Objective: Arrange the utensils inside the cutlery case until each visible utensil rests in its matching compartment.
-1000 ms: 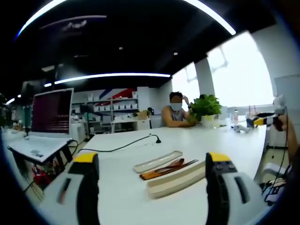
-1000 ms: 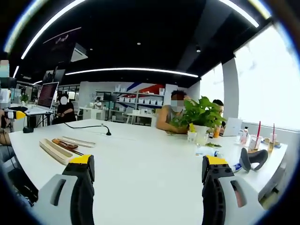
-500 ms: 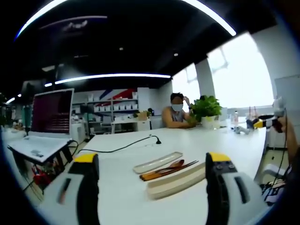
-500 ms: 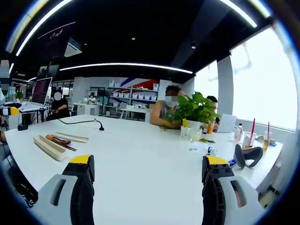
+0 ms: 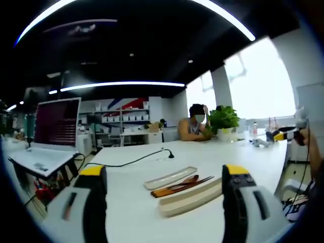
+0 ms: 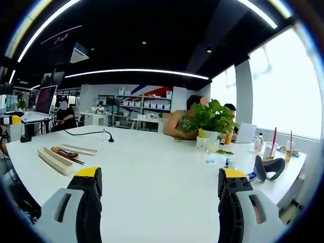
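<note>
Two grippers, both hanging wide open over the white table (image 5: 152, 223), nothing held: left gripper (image 5: 164, 195) just short of the cutlery case (image 5: 191, 195), wooden utensils (image 5: 179, 185) lying beside the case, lid (image 5: 170, 177) past those; right gripper (image 6: 159, 195) way off, well apart from the case.

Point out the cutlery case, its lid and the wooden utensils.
cutlery case (image 5: 190, 196), left gripper view, long side wall
lid (image 5: 169, 177), left gripper view, middle of its top
wooden utensils (image 5: 177, 185), left gripper view, handles
</note>
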Motion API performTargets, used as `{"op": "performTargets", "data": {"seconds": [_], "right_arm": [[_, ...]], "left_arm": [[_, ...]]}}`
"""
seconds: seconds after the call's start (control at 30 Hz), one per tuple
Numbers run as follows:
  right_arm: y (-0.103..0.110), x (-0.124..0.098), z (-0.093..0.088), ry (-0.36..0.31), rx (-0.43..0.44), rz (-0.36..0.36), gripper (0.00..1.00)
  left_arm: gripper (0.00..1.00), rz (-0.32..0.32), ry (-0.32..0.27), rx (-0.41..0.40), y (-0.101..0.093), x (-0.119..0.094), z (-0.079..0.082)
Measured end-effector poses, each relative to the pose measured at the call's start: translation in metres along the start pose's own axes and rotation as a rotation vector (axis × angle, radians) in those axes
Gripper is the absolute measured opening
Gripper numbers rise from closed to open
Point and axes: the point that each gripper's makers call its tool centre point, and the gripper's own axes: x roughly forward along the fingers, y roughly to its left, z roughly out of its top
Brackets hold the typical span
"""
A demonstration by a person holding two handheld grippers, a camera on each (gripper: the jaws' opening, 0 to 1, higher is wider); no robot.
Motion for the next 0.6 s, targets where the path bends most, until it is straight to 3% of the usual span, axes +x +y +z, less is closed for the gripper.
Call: {"op": "performTargets", "data": {"seconds": [0.43,0.6], "right_arm": [[0.010,0.002,0.006,-0.021,-0.015,0.015,0.99],[0.027,0.005,0.020,-0.052,-0.014,0.072,0.99]], "left_arm": [[1.00,-0.003,0.008,0.005,0.000,0.002,-0.003],[1.00,-0.002,0.014,0.006,0.002,0.002,-0.005]]}}
